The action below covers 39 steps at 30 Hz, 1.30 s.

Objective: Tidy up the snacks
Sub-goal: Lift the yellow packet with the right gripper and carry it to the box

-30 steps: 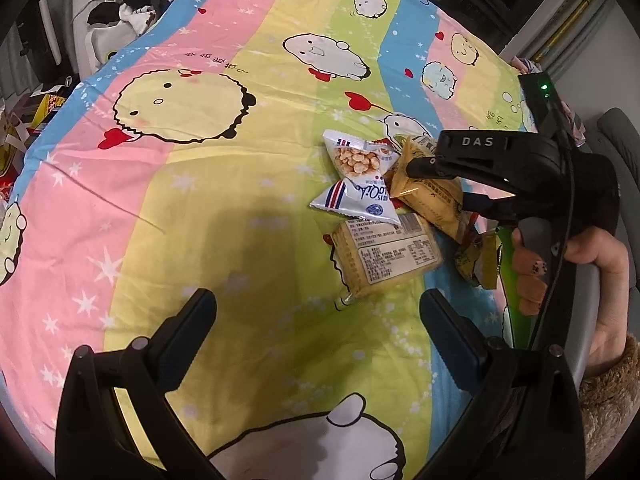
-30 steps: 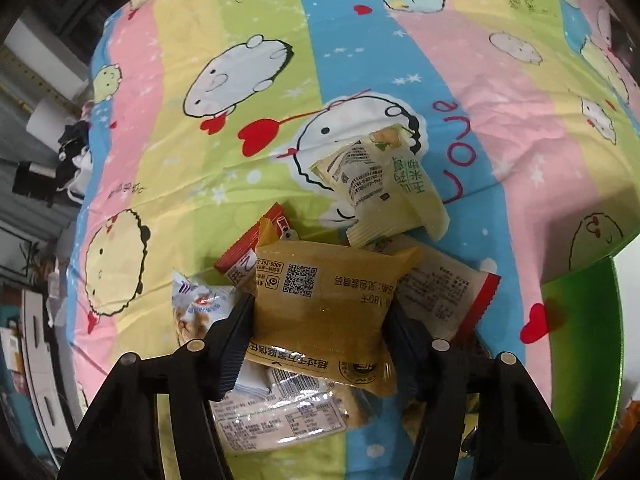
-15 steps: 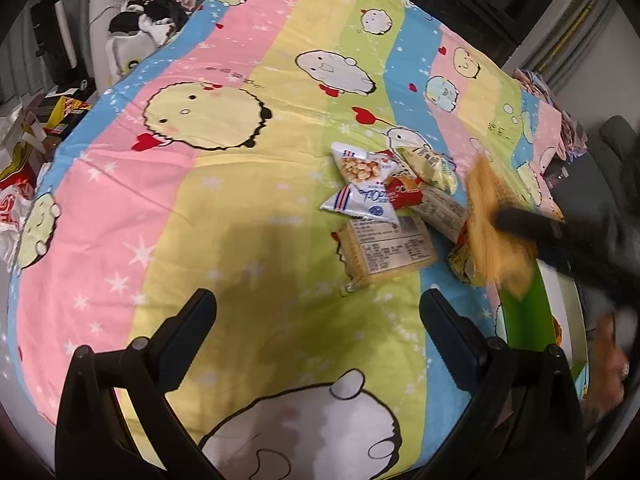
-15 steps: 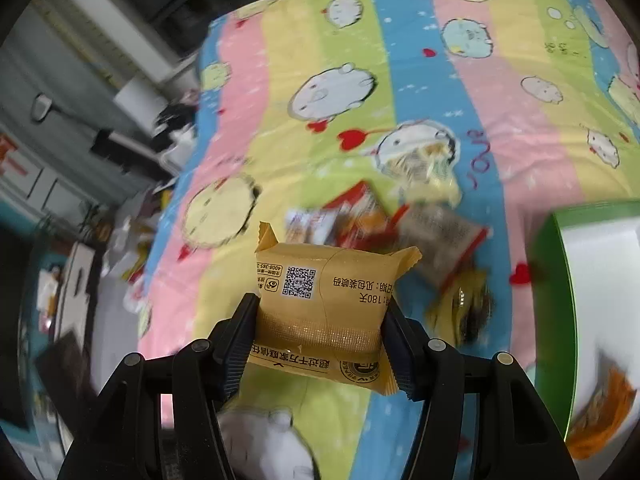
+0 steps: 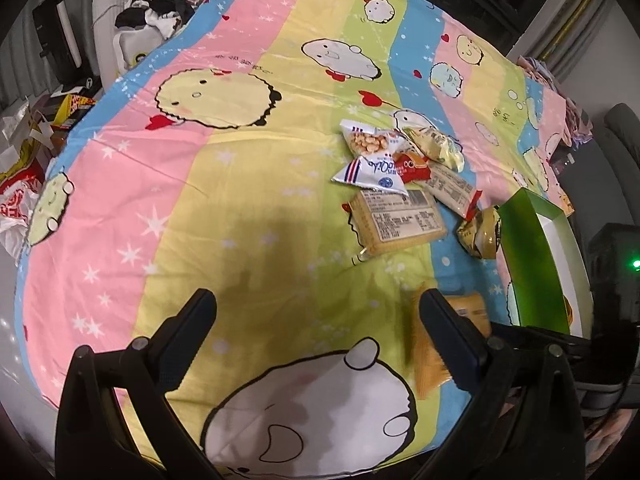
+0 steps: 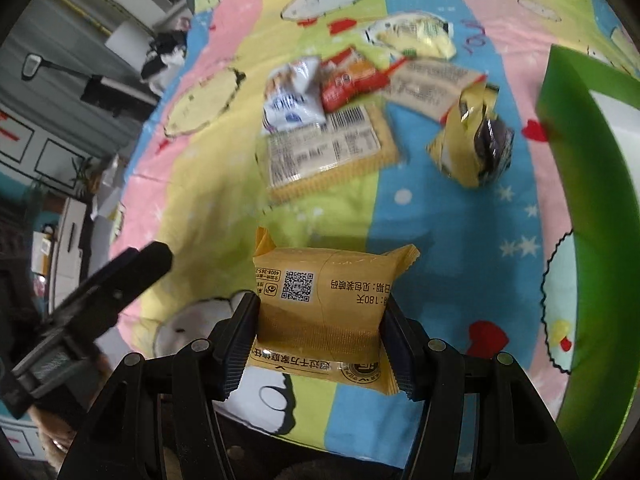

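Note:
My right gripper (image 6: 320, 340) is shut on an orange snack pack (image 6: 326, 304) and holds it above the bed's near edge. The pack also shows blurred in the left wrist view (image 5: 430, 356), behind my left gripper's right finger. My left gripper (image 5: 316, 336) is open and empty over the cartoon bedsheet (image 5: 200, 200). A loose pile of snacks lies ahead: a cracker pack (image 5: 396, 220), a white-blue peanut bag (image 5: 372, 168), a red pack (image 5: 414, 166), a pale yellow bag (image 5: 436, 146) and a gold wrapper (image 5: 480, 232). A green box (image 5: 536, 264) stands right of the pile.
The green box shows at the right edge of the right wrist view (image 6: 580, 220). Clothes (image 5: 160, 20) and bags (image 5: 20, 176) lie on the floor left of the bed. A grey chair (image 5: 624, 136) stands at the far right.
My right gripper has lifted the orange pack off the pile and carried it back toward the near edge, close to my left gripper. The left gripper has pulled back a little.

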Motion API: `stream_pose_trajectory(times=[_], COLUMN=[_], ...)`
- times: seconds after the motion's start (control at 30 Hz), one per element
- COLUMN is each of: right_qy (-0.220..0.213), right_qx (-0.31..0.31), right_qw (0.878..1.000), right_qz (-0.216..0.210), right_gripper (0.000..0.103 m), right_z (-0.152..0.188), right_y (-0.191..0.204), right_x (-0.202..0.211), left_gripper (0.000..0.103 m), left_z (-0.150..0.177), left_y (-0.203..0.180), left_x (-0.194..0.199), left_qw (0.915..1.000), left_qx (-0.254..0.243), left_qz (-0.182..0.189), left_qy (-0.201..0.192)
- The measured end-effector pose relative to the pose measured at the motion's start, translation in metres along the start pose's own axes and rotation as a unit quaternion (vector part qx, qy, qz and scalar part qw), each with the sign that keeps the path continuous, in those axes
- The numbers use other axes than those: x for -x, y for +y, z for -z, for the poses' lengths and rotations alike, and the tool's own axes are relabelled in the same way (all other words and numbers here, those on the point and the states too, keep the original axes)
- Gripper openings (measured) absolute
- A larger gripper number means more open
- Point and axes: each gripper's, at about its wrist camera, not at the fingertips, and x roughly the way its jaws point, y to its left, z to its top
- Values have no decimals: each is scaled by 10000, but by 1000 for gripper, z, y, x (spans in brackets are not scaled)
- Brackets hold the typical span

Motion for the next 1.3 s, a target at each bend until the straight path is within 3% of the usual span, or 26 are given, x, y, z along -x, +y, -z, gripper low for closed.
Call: stream_pose_trajectory(times=[0.13, 0.27, 0.47, 0.7, 0.9, 0.97, 1.07, 1.3], right_qy=[-119, -434, -819, -800, -505, -414, -360, -376], right_qx=[-48, -261, -540, -738, -871, -885, -879, -904], right_qw=[9999, 9981, 9937, 9911, 9898, 9900, 9918, 9900], right_qz=[61, -339, -534, -762, -1011, -1017, -856, -1018], right_gripper=[67, 69, 69, 69, 66, 63, 57, 56], right_z=[2, 4, 8, 12, 13, 13, 12, 11], right_y=[-4, -16, -32, -43, -51, -52, -53, -59], right_x=[4, 27, 46, 38, 15, 8, 0, -6], left_gripper=[101, 98, 91, 73, 63, 55, 51, 49], left_z=[2, 4, 13, 27, 34, 36, 37, 37], left_y=[-4, -13, -37, -64, -74, -74, -74, -76], left_x=[-3, -3, -9, -31, -45, -48, -50, -50], left_qw=[9999, 9994, 9952, 9886, 9850, 9838, 9836, 9831], left_qx=[1, -109, -345, -717, -828, -827, -807, -921], left_qz=[122, 310, 884, 1174, 1250, 1301, 1329, 1347], left_qy=[69, 64, 228, 620, 857, 914, 919, 828])
